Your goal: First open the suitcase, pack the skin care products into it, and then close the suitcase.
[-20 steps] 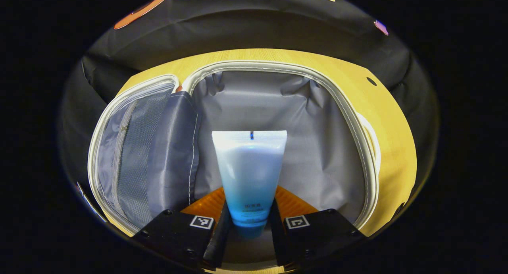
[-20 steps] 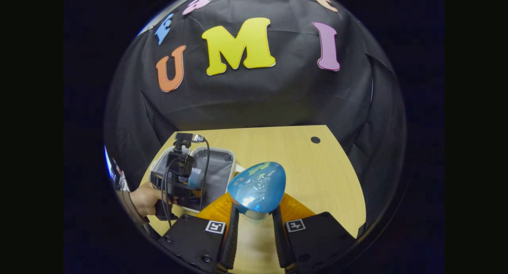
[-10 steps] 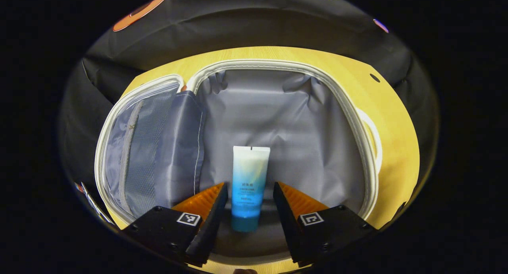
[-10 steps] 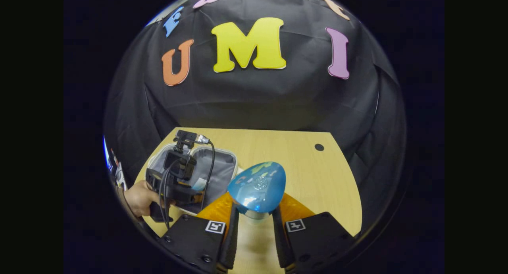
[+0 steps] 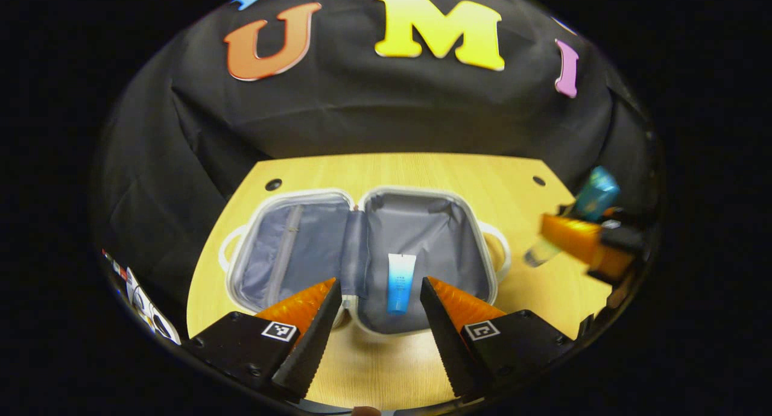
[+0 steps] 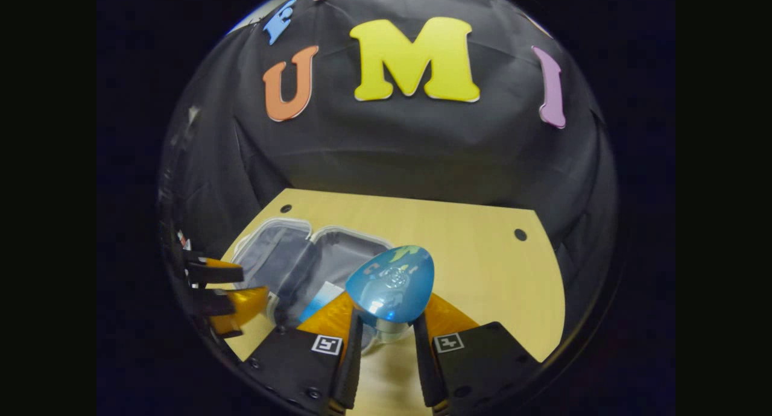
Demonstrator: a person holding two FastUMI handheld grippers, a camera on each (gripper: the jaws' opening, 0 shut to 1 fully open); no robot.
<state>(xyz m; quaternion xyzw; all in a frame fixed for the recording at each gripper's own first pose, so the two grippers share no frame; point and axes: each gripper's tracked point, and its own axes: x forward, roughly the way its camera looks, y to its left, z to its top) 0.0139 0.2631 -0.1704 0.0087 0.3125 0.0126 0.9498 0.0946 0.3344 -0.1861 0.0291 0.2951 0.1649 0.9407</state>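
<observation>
The white-rimmed suitcase (image 5: 362, 196) lies open flat on the wooden table (image 5: 422, 172), grey lining up. A white-and-blue tube (image 5: 400, 281) lies in its right half. My left gripper (image 5: 380, 283) hovers open above the suitcase's near edge, nothing between its fingers. My right gripper (image 6: 386, 325) is shut on a bottle with a blue cap (image 6: 391, 282), held over the table just right of the suitcase (image 6: 283, 247). The tube (image 6: 319, 295) shows beside it. In the left gripper view the right gripper (image 5: 558, 238) and its bottle (image 5: 594, 193) are at the far right. The left gripper (image 6: 250, 285) is at the right gripper view's left edge.
The suitcase's left half (image 5: 289, 247) has a mesh zip pocket. White handles stick out at both sides of the case (image 5: 497, 247). Bare table (image 6: 482, 253) stretches to the right, with cable holes (image 6: 520, 234) near its back corners. The black booth wall stands behind.
My left gripper opened, let the tube drop into the suitcase's right half, then drew back and up. My right gripper swung closer to the suitcase with the bottle.
</observation>
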